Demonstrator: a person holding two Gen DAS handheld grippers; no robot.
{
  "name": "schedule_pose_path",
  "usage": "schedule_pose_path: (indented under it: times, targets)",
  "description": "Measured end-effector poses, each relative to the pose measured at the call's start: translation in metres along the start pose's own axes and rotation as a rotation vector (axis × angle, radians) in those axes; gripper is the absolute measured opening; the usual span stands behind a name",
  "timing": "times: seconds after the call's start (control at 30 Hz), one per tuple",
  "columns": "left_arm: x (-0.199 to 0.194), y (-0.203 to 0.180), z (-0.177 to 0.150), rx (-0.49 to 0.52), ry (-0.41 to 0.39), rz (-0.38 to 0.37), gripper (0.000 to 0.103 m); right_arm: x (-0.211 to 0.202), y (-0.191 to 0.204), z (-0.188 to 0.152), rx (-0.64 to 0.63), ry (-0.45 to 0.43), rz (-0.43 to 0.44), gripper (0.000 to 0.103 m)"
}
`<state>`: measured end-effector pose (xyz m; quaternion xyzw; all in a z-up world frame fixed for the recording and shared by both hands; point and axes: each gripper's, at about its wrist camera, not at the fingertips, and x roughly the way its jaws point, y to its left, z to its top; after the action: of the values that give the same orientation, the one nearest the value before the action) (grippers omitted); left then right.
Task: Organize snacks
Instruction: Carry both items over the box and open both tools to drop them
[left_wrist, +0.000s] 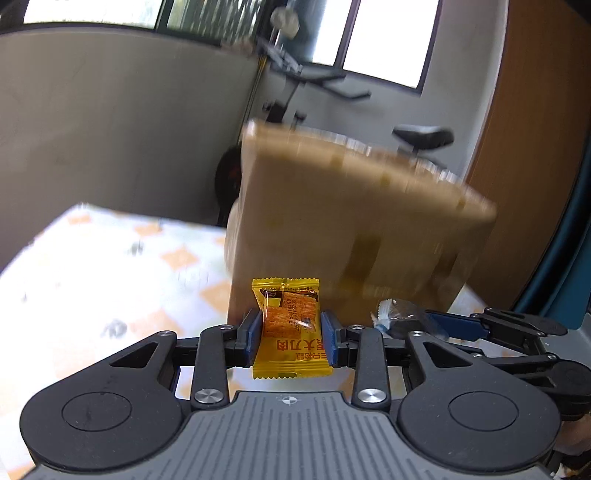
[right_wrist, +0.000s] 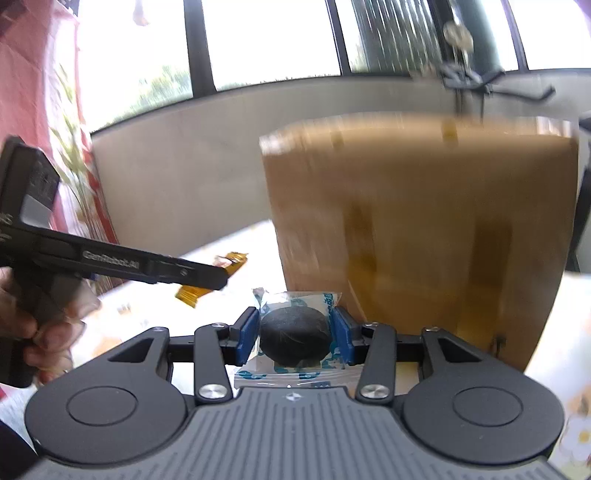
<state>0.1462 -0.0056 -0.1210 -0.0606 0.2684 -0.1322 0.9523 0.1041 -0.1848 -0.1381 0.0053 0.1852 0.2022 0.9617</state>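
both hand-held grippers clamp snacks (left (left_wrist: 291, 334) yellow packet (left_wrist: 286, 325), right (right_wrist: 294, 334) dark cake (right_wrist: 294, 338)) near box (right_wrist: 424, 229) edge.

Yellow snack packet (left_wrist: 286, 325), brown box (left_wrist: 354, 221), orange-checked white tablecloth (left_wrist: 110, 266).

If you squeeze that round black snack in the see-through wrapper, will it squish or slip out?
Probably not much squish: the round black snack keeps its dome shape between the right gripper pads. It might slip, since the clear wrapper looks glossy and the sides are curved. The loose wrapper ends look floppy and crinkly, so they likely will not help hold it.
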Motion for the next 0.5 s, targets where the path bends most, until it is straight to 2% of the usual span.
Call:
schedule_pose_path:
  times: [0.17, 0.3, 0.43, 0.5]
  targets:
    - [-0.016, -0.013, 0.045, 0.042, -0.107, -0.033, 0.036, -0.018, -0.005, 0.047, 0.012, -0.143, 0.002, 0.046]
    - [-0.008, -0.025, 0.084, 0.050, -0.156, -0.086, 0.036, -0.020, -0.023, 0.086, -0.005, -0.206, -0.053, 0.046]
    - [0.020, -0.048, 0.114, 0.084, -0.181, -0.118, 0.036, -0.011, -0.046, 0.114, -0.048, -0.188, -0.172, 0.046]
    - [0.040, -0.056, 0.124, 0.081, -0.165, -0.127, 0.036, -0.002, -0.061, 0.120, -0.040, -0.160, -0.221, 0.046]
